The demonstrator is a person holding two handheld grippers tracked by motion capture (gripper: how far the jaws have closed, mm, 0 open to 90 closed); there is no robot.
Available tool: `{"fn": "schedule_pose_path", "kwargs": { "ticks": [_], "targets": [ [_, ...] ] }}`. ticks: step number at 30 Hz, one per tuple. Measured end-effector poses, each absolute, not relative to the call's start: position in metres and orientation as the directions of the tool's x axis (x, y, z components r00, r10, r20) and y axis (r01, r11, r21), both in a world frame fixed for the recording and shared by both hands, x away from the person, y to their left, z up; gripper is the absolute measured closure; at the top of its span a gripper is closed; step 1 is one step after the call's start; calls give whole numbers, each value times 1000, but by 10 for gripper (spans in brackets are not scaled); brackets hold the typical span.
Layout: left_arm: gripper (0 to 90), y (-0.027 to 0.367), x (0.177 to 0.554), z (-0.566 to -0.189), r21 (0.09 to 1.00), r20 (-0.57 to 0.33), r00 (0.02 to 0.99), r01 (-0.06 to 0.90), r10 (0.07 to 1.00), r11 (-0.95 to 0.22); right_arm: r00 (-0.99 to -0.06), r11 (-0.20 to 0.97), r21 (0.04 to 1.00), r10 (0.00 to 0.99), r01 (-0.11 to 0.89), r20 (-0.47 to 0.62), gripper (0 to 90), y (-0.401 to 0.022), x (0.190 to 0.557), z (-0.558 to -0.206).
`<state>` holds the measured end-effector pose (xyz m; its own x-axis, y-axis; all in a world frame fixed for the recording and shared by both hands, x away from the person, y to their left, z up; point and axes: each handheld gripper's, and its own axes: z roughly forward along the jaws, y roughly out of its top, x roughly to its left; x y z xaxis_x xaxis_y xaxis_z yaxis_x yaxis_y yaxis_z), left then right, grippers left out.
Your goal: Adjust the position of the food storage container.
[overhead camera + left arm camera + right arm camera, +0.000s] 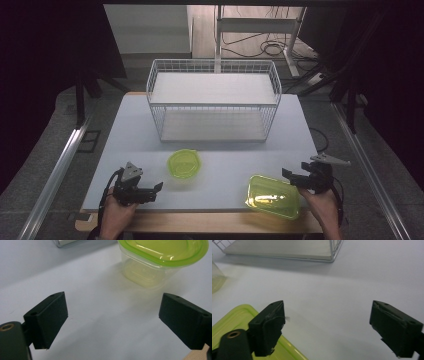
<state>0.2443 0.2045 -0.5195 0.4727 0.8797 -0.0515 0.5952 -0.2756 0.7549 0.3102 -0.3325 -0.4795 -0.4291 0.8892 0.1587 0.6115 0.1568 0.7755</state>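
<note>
Containers in translucent green plastic sit on a white surface (220, 175) between two hand-held tools. The rectangular lidded container (272, 196) lies at the near right edge of the surface, just beside the right tool (289, 175), whose jaws stand wide with nothing between them. In the right gripper view, a corner of the container's green lid (232, 320) shows low at the left behind one black jaw, apart from the pads. The round container (184, 163) rests nearer the middle of the surface, ahead and to the right of the left tool (159, 186), which is likewise spread wide and grips nothing. In the left gripper view, a lidded tub with a clear body and a green lid shows beyond the open jaws, well apart from them. A hand holds each tool from the bottom of the high view. Behind both containers, at the far side of the surface, stands a white wire rack (213, 100) with two shelves.
</note>
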Motion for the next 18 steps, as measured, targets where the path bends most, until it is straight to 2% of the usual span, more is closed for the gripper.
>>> {"fn": "schedule_pose_path", "kwargs": {
  "ticks": [4, 9, 13, 18],
  "targets": [
    [47, 200, 244, -519, 740, -16, 469, 599, 883, -305, -434, 164, 764, 885, 624, 165, 179, -332, 310, -481],
    [55, 200, 243, -515, 759, -42, 484, 584, 874, -287, -444, 173, 757, 880, 630, 169, 217, -330, 310, -481],
    [112, 193, 242, -512, 766, -43, 514, 567, 857, -302, -464, 199, 747, 871, 634, 162, 232, -325, 310, -484],
    [250, 186, 239, -506, 778, -64, 566, 544, 822, -314, -471, 205, 752, 868, 627, 156, 234, -324, 310, -484]
  ]
}}
